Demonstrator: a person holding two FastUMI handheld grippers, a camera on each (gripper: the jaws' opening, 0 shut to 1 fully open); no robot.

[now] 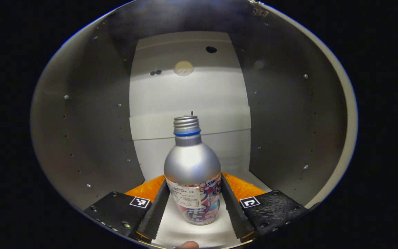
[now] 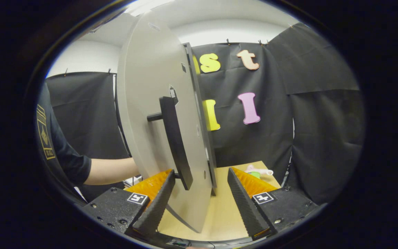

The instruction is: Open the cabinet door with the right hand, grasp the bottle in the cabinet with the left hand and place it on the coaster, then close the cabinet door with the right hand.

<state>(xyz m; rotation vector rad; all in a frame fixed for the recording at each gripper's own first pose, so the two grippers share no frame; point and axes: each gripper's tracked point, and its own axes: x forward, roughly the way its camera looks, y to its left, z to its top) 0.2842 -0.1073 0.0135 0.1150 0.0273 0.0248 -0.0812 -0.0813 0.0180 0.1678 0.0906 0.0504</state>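
Inside the cabinet point(image 1: 92, 131) in the left gripper view: grey side walls left and right, a pale back panel, a pale floor. Standing upright on that floor, near the front and centred, the bottle point(image 1: 192, 173): silver metal body, threaded neck with a blue ring, no cap visible, a printed label round the lower half. Set around the bottle's lower body, the left claw point(image 1: 192, 202), its two fingers point(image 1: 157, 207) flanking the label on either side and lying right against it; actual pressure on the bottle cannot be told. At the very bottom edge, a fingertip of the holding hand.

In the right gripper view, swung open and seen nearly edge-on, the cabinet door point(image 2: 150, 114), a large grey panel standing upright. Mounted on its face on a short stem, a dark bar handle point(image 2: 174, 141). Below, the pale wooden surface point(image 2: 225, 204). Straddling the door's lower edge, the right claw point(image 2: 199, 204), spread wide, one finger by the handle's lower end, the other well apart on the far side of the panel, nothing clamped. Left of the door, a person's bare forearm point(image 2: 111, 171) below a dark sleeve, reaching behind the panel. Far back on the surface, small pale and green objects, too small to identify.
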